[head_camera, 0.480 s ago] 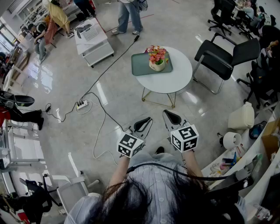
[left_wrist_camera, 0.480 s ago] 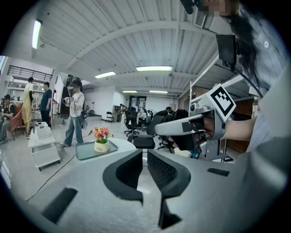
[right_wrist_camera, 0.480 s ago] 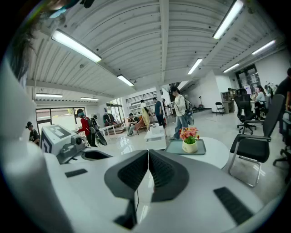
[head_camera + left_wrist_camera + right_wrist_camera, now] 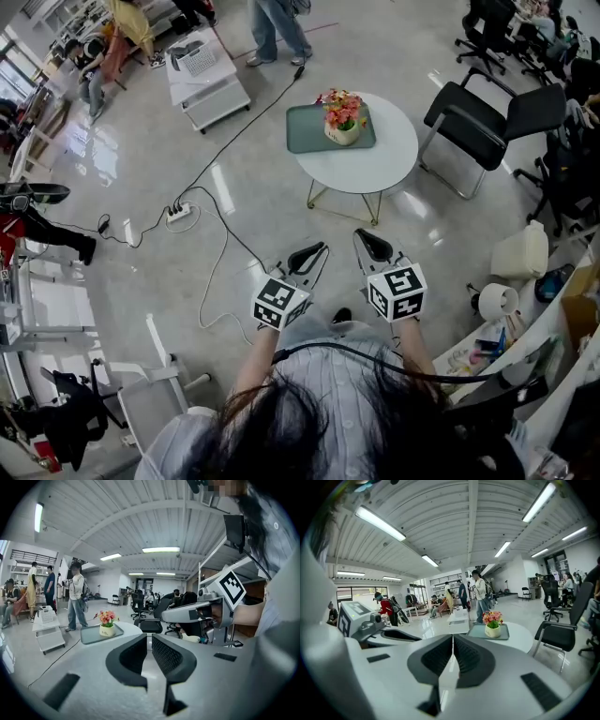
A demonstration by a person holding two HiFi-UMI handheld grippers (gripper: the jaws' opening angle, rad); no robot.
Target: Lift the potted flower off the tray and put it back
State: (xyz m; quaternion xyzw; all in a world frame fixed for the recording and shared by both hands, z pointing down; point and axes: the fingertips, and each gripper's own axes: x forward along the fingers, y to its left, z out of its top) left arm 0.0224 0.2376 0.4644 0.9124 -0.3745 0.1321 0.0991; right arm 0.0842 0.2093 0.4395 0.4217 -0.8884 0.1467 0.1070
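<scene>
No progress evident. Flower (image 4: 343, 119) stands on the tray (image 4: 307, 132), on the round surface (image 4: 386, 159), well apart from the person. Left tool (image 4: 312, 255) and right tool (image 4: 367, 244) are side by side near the body, jaws together and empty. Judged outstanding: approach, lift, replacement

Head view down, gripper views fwd, sharing table (image 4: 386, 165).
</scene>
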